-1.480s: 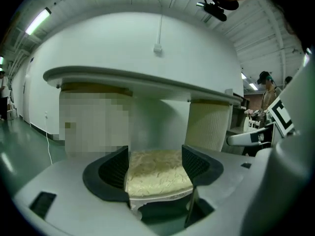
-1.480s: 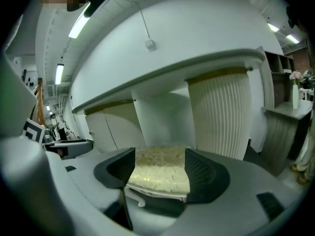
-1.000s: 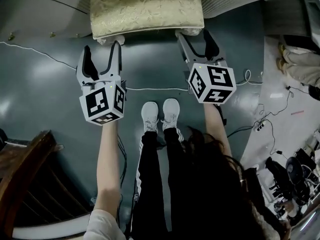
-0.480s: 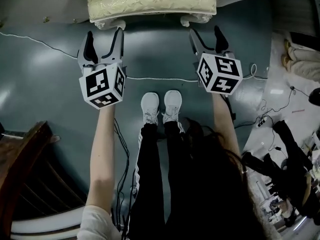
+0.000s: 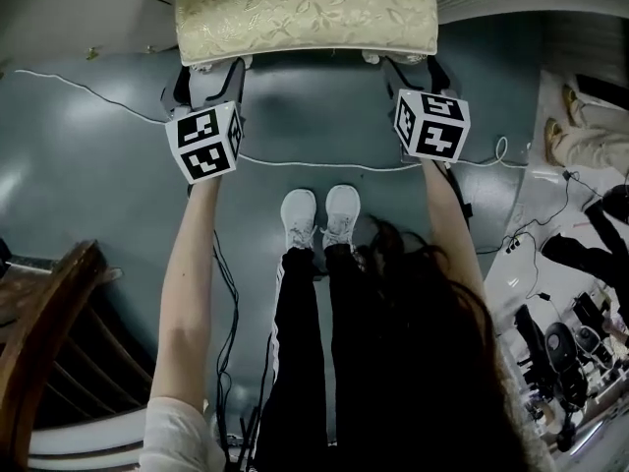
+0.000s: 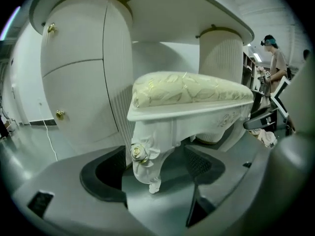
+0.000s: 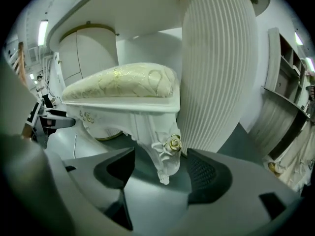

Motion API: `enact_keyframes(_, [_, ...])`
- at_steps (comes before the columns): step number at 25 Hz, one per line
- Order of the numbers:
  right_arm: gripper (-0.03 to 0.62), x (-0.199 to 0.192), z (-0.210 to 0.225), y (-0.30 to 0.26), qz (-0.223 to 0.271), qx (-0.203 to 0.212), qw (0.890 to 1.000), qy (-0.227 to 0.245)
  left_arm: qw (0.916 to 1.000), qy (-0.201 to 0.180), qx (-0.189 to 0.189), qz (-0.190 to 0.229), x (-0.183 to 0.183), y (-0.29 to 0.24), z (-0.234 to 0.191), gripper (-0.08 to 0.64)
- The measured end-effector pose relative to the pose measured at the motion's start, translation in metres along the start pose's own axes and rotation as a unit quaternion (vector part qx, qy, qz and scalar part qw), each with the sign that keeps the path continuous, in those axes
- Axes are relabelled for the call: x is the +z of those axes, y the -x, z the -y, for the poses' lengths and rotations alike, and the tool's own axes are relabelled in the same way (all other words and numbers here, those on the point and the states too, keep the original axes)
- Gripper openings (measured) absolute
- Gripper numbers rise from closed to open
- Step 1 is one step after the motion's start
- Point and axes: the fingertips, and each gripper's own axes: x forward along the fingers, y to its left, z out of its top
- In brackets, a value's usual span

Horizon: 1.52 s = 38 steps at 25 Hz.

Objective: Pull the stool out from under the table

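Grasping is not yet done. The left gripper (image 5: pixel 209 75) has its jaws opening, and the stool's left front leg (image 6: pixel 145 156) stands between them unpressed. The stool (image 5: pixel 305 13) sits under the table (image 6: pixel 147 14). The right gripper (image 5: pixel 413 67) has its jaws apart around the right front leg (image 7: pixel 167 151). Clamping and the whole pull remain.

head view looks steeply down while both gripper views face the stool (image 5: pixel 305 13) low and close.

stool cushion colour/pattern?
Stool cushion: pale cream-gold with a leafy floral pattern; shows best in the head view.
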Motion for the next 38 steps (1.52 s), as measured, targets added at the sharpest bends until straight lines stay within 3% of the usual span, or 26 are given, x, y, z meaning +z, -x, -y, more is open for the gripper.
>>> enact_keyframes(3, [0.33,0.0,0.002,-0.009,-0.01,0.0,1.0,0.01,0.9998,0.009,0.006,-0.019,-0.008,-0.011,-0.01,0.343])
enact_keyframes(18, [0.328,-0.001,-0.001,-0.05,-0.031,0.015,0.999,-0.003,0.9953,-0.06,-0.026,-0.071,-0.021,-0.048,-0.013,0.344])
enact_keyframes(20, [0.327,-0.002,0.001,-0.051,-0.032,0.011,0.999,0.002,0.9948,-0.06,-0.026,-0.078,-0.023,-0.05,-0.012,0.316])
enact_keyframes(21, [0.315,-0.003,0.001,-0.052,-0.033,0.009,0.999,0.01,0.9948,-0.061,-0.024,-0.079,-0.023,-0.051,-0.011,0.281])
enact_keyframes(24, [0.268,-0.003,0.002,-0.051,-0.031,0.005,0.999,0.033,0.9954,-0.062,-0.018,-0.071,-0.022,-0.051,-0.013,0.273])
enact_keyframes(38, [0.261,-0.002,0.003,-0.047,-0.023,0.0,0.999,0.041,0.9937,-0.073,-0.018,-0.084,-0.022,-0.048,-0.012,0.264])
